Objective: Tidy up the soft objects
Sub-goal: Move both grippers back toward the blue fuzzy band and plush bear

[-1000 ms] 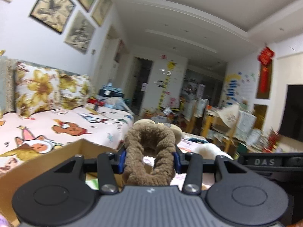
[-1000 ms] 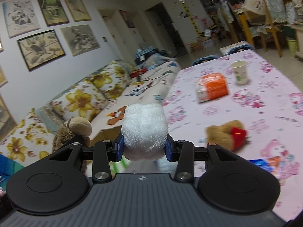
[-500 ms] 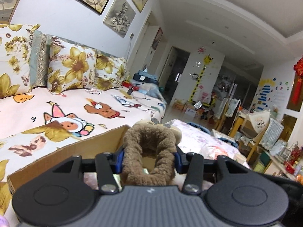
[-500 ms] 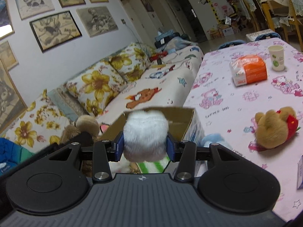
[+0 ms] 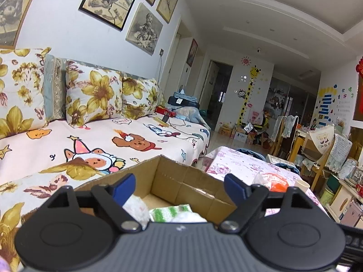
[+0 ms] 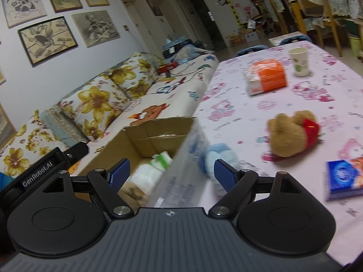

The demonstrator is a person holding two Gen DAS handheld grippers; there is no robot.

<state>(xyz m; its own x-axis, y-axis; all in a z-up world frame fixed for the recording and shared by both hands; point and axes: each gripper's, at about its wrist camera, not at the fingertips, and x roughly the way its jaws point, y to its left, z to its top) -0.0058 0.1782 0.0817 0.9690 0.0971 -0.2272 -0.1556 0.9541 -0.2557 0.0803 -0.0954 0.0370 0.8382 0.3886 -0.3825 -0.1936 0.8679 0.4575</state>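
Beside the sofa (image 5: 140, 145), a cardboard box (image 5: 181, 181) meets the pink-clothed table (image 6: 317, 104); left gripper (image 5: 180, 187) and right gripper (image 6: 172, 173) both gape empty.

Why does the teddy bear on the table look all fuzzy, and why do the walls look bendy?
Right wrist view: the brown teddy bear, the blue plush toy and the tablecloth are smeared by motion blur, while the right hand-held gripper is sharp. Left wrist view: much crisper; the cardboard box shows clean edges. Both views: the fisheye lens curves walls and ceiling near the edges.
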